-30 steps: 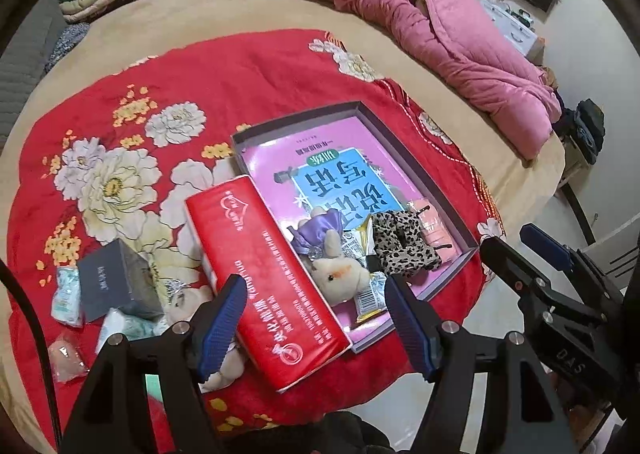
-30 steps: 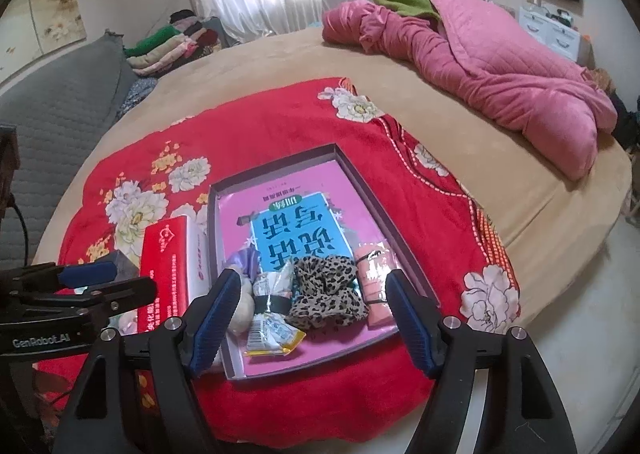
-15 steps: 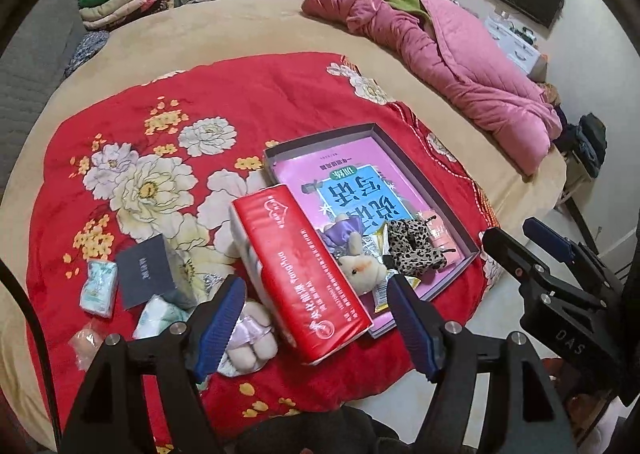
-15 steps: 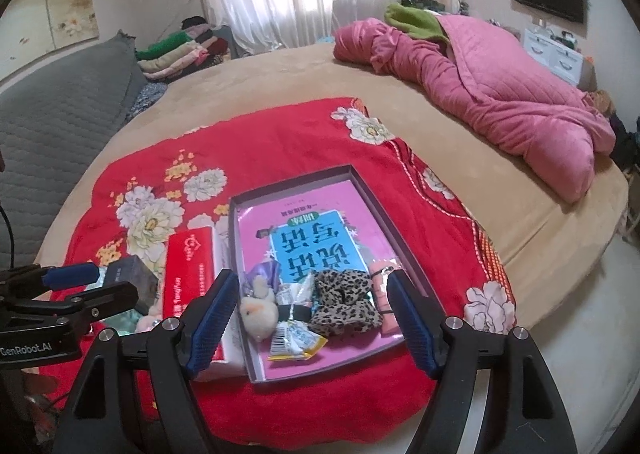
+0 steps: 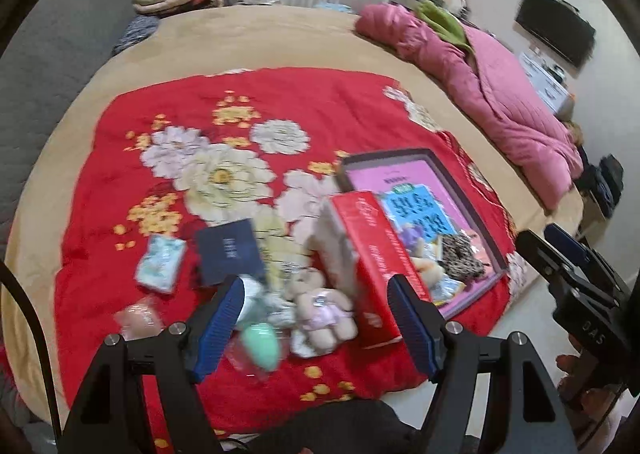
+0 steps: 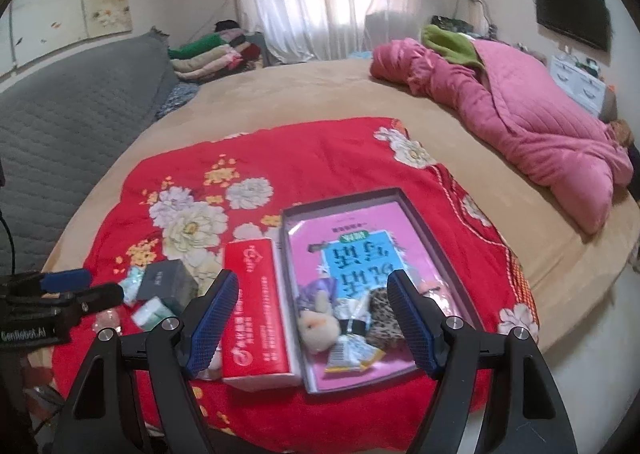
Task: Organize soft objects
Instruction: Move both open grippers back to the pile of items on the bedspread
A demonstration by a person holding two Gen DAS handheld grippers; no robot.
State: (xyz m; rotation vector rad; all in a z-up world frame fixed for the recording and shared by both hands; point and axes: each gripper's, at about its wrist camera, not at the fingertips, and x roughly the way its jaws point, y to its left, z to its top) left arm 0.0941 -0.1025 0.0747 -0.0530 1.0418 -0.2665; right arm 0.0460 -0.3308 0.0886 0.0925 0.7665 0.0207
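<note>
— Two grippers, left [image 5: 316, 318] and right [image 6: 312, 318], both spread wide, holding nothing?
— Yes. The tray [image 6: 436, 238] holds a plush [image 6: 318, 328]; the bear [image 5: 320, 306] lies outside on the red blanket [image 5: 140, 213], the tissue box [image 6: 256, 314] standing between.

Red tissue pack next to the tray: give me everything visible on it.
The red tissue pack is a long rectangular block in glossy red wrap with a white logo and white print on top, and whitish sides. It lies flat on the red floral quilt, long side against the left wall of the grey tray. A pale plush toy sits at its left side. Neither gripper holds it.
</note>
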